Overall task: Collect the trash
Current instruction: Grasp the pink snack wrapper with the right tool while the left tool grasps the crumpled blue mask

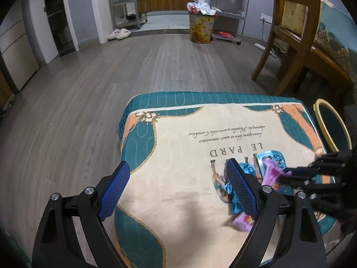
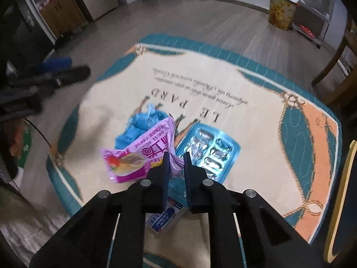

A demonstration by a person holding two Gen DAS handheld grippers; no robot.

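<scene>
On a cream and teal printed cloth (image 2: 245,134) lies a pile of litter. It holds a pink snack wrapper (image 2: 138,149), a crumpled blue plastic bag (image 2: 138,127), a blue blister tray (image 2: 209,151) and a small white and blue packet (image 2: 165,218). My right gripper (image 2: 176,158) is shut on the pink wrapper's near edge. In the left wrist view the same wrapper (image 1: 271,172) sits pinched at the right gripper's tips (image 1: 287,175), beside the tray (image 1: 270,156). My left gripper (image 1: 178,165) hovers open over bare cloth, left of the pile, holding nothing.
A floral trash bin (image 1: 200,28) stuffed with bags stands across the wooden floor, also seen as the bin (image 2: 280,15). A wooden chair (image 1: 290,33) stands at the right, a yellow-rimmed dark object (image 1: 330,125) beside the cloth. Slippers (image 1: 119,33) and metal racks (image 1: 229,11) line the far wall.
</scene>
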